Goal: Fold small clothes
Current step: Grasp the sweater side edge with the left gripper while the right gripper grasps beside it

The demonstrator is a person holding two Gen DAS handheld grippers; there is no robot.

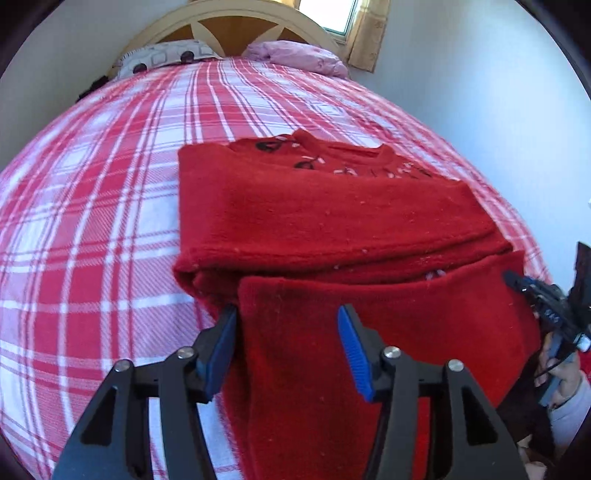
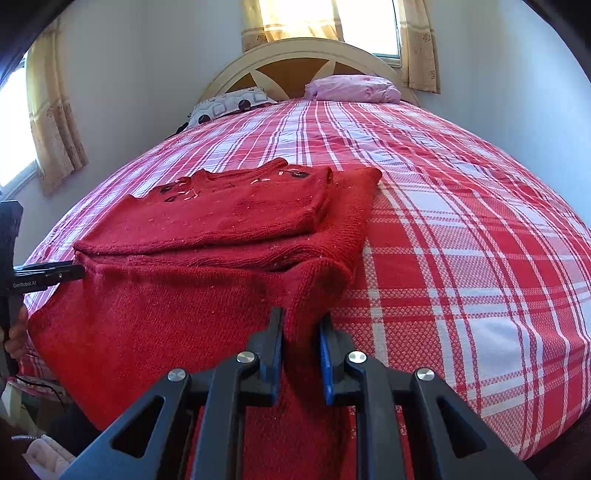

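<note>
Red knitted sweater (image 1: 332, 221) lying partly folded on a bed (image 1: 92, 240) under a red-and-white plaid bedspread (image 2: 461, 258), hem end hanging over the near edge. Dark embroidered motifs with pale stitching near the neckline, on the far side. One layer folded across the body, forming a thick edge facing the cameras.

Left tool (image 1: 288, 343) gaping wide, blue pads (image 1: 354, 354) apart on either side of the hanging red fabric, with no clamping visible in the left wrist view. Right tool (image 2: 301, 350) pinched tight on a bunched corner of the sweater, fabric squeezed between its blue pads (image 2: 327, 362).

In the right wrist view, at the left border, the other black tool body with small white lettering reading "GenRobot.AI" (image 2: 24, 285). No other writing legible.

At the head of the bed, a cream arched headboard (image 2: 306, 62), a white pillow with dark dots (image 2: 229, 105) and a pink pillow (image 2: 354, 88). Beige curtains (image 2: 421, 48) beside a bright window (image 2: 369, 26) behind.
</note>
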